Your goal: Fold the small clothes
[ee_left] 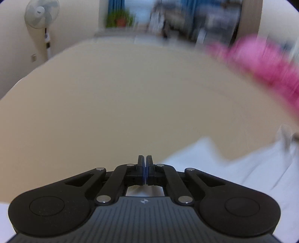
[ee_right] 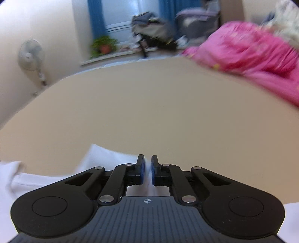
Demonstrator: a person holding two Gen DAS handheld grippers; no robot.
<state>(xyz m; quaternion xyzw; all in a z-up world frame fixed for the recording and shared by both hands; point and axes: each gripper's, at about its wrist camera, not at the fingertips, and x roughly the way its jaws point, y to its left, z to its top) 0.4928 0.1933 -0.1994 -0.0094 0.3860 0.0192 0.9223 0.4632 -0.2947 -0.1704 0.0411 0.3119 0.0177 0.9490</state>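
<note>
A white garment [ee_left: 233, 173] lies on the beige table, spreading to the right of and under my left gripper [ee_left: 145, 158]. The left jaws are pressed together; white cloth shows below them, and I cannot see any cloth between the pads. In the right wrist view the same white garment [ee_right: 97, 158] lies to the left and under my right gripper [ee_right: 147, 158]. The right jaws stand a narrow gap apart with a fold of white cloth pinched between the blue pads [ee_right: 142, 168]. Both views are motion-blurred.
A pink cloth pile [ee_right: 252, 54] lies at the table's far right; it also shows in the left wrist view [ee_left: 265, 63]. The beige table [ee_right: 149, 104] stretches ahead. A standing fan [ee_left: 42, 16], a potted plant [ee_right: 104, 46] and clutter stand beyond the far edge.
</note>
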